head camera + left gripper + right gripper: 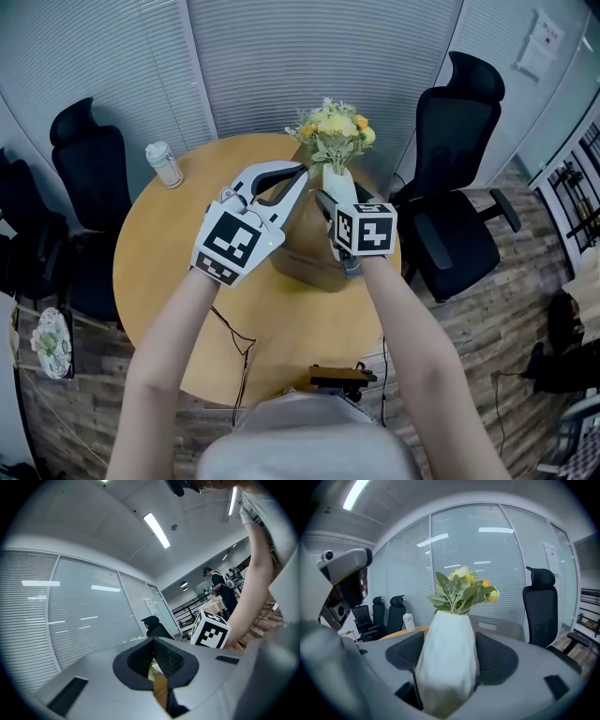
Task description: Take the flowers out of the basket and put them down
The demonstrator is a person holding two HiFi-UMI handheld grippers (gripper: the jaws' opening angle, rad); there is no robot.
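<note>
Right hand-held gripper point(450, 658) is clamped on the vase point(337, 181), pads on both flanks of its body; the flowers point(335, 127) stand upright out of the neck. Vase sits over the far side of the basket point(305, 258); I can't tell whether its base is clear of the rim.

Left hand-held gripper point(153, 658) is clenched nearly shut on a thin tan strip, which I read as the basket wall, so it is probably steadying the basket.

Handling, my guess: vase looks like hard ceramic, smooth and slippery, fairly light, breakable if dropped; flowers are soft and top-heavy, so don't grab them. Keep the hold on the wide mid-body, keep it upright, and set it flat on bare desk point(169, 253).

Count: one vase; one bunch of flowers; one basket; one bottle point(165, 164) at the desk's far left; two hand-held grippers; three black chairs in the right gripper view.
</note>
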